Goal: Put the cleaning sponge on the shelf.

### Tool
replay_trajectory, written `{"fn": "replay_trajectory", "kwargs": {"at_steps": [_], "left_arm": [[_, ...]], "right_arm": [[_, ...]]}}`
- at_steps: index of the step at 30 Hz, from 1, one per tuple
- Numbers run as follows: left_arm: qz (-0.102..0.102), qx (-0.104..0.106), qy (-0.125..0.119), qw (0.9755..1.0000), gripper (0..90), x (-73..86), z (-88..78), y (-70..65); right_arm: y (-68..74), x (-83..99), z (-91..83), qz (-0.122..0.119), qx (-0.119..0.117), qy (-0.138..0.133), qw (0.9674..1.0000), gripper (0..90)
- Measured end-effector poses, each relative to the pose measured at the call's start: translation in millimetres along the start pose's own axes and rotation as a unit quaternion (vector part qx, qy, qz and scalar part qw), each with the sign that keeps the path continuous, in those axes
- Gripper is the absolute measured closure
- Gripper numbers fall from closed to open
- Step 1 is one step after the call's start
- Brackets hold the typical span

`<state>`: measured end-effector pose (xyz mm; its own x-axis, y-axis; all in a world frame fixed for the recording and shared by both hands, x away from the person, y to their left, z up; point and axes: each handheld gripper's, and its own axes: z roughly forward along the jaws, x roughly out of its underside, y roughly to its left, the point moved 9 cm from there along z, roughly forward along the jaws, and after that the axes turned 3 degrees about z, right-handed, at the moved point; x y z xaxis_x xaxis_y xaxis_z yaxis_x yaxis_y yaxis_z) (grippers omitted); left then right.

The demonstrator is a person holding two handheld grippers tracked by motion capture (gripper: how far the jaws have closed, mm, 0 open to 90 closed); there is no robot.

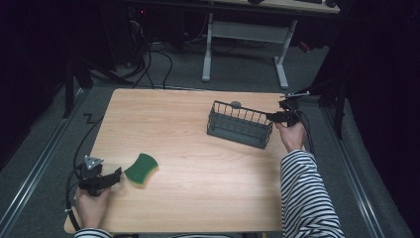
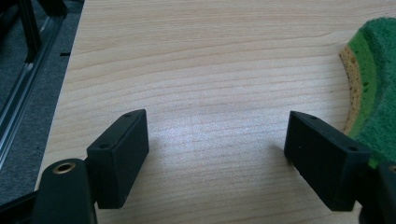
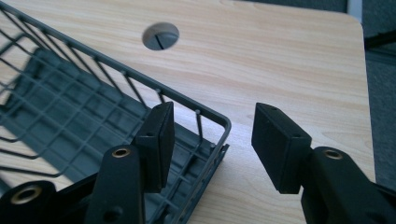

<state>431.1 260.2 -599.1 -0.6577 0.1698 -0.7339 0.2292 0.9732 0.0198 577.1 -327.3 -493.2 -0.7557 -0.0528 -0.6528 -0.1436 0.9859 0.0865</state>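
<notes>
High view showed your left tool (image 1: 117, 174) low on the wooden surface (image 1: 198, 163), jaws spread wide with bare wood between them, and the green sponge (image 1: 141, 169) lying just beside its right jaw. Farther right, your right tool (image 1: 271, 117) stood parted astride the end rim of the grey wire basket (image 1: 239, 124), one jaw inside it and one outside.

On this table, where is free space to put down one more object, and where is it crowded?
The wooden table is bare across its far left, behind the green sponge, and in the near middle between sponge and striped sleeve. It is crowded at the wire basket by the right gripper, and at the left gripper beside the sponge.
</notes>
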Motion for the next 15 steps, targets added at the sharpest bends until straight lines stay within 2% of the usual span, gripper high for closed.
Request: {"fn": "replay_trajectory", "kwargs": {"at_steps": [7, 15], "left_arm": [[0.0, 0.0, 0.0, 1.0, 22.4, 0.0, 0.0, -0.1], [0.0, 0.001, 0.0, 1.0, 22.4, 0.1, -0.2, -0.3]], "right_arm": [[-1.5, 1.7, 13.6, 0.001, 0.011, 0.023, 0.9997, 51.5], [0.6, 6.9, 21.0, -0.007, 0.009, 0.037, 0.9992, 58.8]]}}
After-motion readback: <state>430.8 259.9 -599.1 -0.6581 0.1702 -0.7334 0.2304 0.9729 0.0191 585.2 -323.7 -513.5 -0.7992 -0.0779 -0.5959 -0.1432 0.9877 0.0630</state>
